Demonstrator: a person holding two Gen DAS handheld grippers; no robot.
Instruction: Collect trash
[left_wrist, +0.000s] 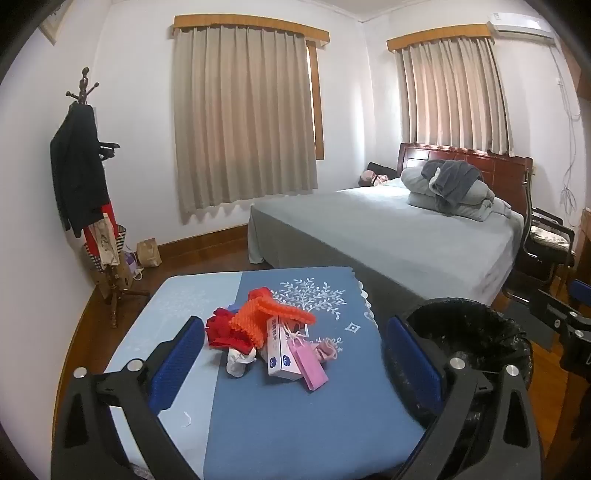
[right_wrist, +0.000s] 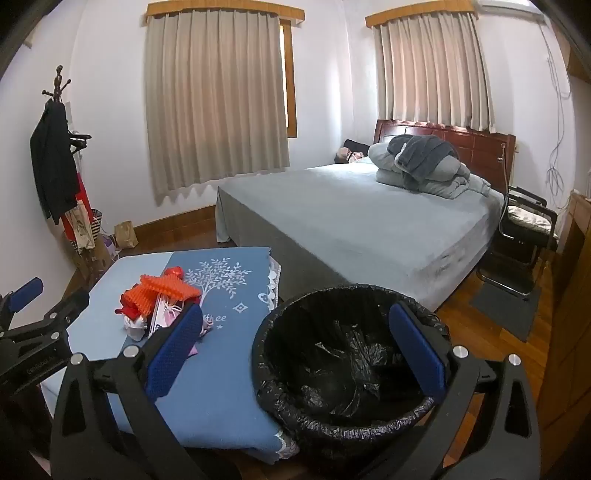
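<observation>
Trash pile (left_wrist: 269, 339), table (left_wrist: 295, 424) centre; black-lined bin (right_wrist: 343, 369) at three o'clock, seemingly empty; left gripper (left_wrist: 295, 362), right gripper (right_wrist: 295, 354): fingers spread wide, holding nothing.

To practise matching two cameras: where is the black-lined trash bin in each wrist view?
Left wrist view: trash bin at lower right, partly behind a blue finger.
Right wrist view: bin at lower centre, interior visible.
Shared landmark: the blue tree-patterned cloth left of the bin.
</observation>
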